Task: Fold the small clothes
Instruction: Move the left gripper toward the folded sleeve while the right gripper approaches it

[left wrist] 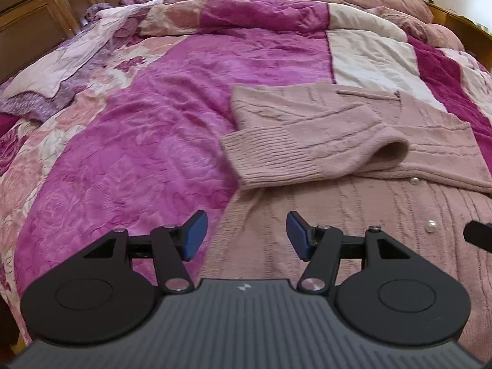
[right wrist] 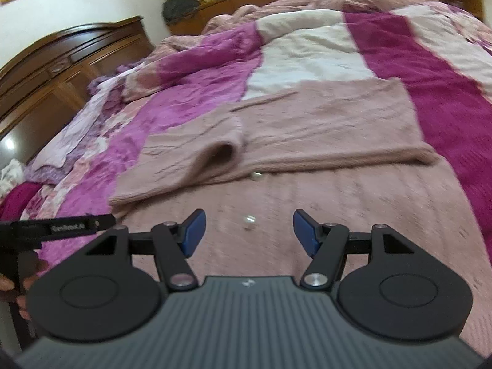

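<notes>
- The left gripper (left wrist: 246, 235) hangs with its jaws well apart and nothing between the blue pads (left wrist: 193, 236).
- The right gripper (right wrist: 248, 233) is just as wide and empty (its view is blurred).
- Below both lies the pink cardigan (left wrist: 353, 215), sleeves folded across its body, pearl buttons (left wrist: 431, 225) showing.
- It rests on the magenta patchwork quilt (left wrist: 153, 117).

Fuzzy ribbed knit cardigan (left wrist: 323, 129) lies on a crinkled quilted bedspread (left wrist: 172, 98).
</notes>
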